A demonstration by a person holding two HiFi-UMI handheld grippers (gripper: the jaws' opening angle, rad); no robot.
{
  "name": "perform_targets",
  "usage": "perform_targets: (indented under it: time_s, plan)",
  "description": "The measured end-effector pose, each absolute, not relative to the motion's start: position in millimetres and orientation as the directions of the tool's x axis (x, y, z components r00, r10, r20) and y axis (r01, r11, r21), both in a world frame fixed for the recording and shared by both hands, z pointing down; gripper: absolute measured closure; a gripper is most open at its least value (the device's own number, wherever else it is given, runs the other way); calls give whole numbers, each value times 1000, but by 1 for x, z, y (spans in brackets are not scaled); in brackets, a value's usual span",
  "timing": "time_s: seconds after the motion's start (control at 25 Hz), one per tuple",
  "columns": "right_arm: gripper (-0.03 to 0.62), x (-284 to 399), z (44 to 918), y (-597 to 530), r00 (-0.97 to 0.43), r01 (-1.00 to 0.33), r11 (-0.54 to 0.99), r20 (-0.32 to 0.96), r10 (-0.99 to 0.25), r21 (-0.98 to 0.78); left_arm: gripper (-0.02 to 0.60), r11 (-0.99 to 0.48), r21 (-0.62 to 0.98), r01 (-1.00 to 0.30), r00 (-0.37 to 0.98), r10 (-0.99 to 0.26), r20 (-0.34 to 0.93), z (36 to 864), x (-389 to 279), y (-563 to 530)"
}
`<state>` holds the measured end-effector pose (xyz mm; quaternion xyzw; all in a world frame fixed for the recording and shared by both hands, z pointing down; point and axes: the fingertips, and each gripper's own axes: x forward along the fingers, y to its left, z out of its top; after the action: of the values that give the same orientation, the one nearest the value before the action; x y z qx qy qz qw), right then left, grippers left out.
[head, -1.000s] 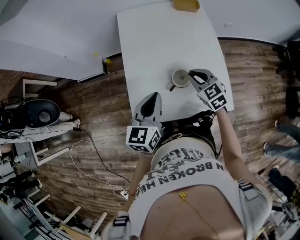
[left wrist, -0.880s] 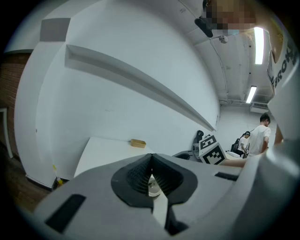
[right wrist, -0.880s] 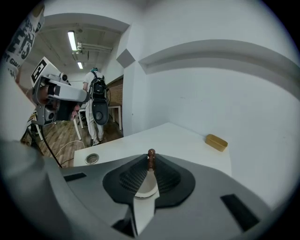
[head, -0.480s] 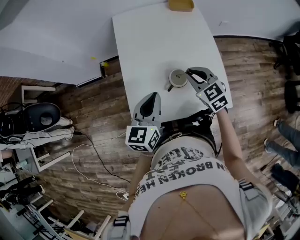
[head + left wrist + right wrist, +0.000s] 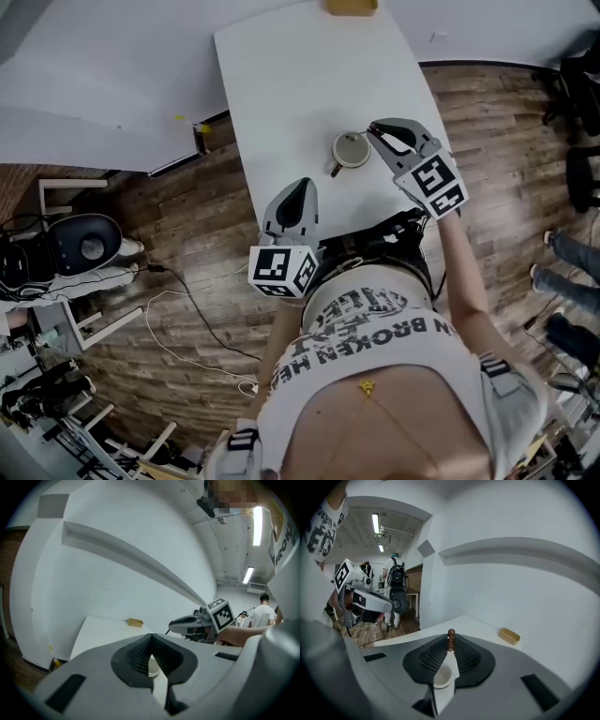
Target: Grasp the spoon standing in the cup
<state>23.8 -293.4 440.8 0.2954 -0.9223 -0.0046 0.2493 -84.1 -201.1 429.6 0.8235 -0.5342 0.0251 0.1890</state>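
A pale cup [image 5: 352, 150] with a side handle stands on the white table [image 5: 291, 84], towards its right edge. In the right gripper view a brown spoon handle [image 5: 451, 638] sticks up between the jaw tips, with the cup's rim [image 5: 442, 677] below it. My right gripper [image 5: 451, 644] is shut on that spoon handle and sits just right of the cup [image 5: 372, 128]. My left gripper [image 5: 302, 185] hangs at the table's near edge, jaws together and holding nothing. It points towards the cup [image 5: 152, 667].
A small yellow block [image 5: 351, 6] lies at the table's far end. A white wall runs along the table's left. Wooden floor with cables lies to the left and near side. A black chair [image 5: 80, 244] and people stand farther off.
The head view has shifted, so the table sits a little more to the left and higher. Both grippers keep their places relative to the cup, and the right jaws stay as they were.
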Motion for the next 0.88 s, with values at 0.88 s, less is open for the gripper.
perform_targets:
  time_s: [0.88]
  plan:
    - [554,39,366,-297,-709,-594,787,353,-610,167,583,-366,289,-885,440,-860,259,441,-82,-208]
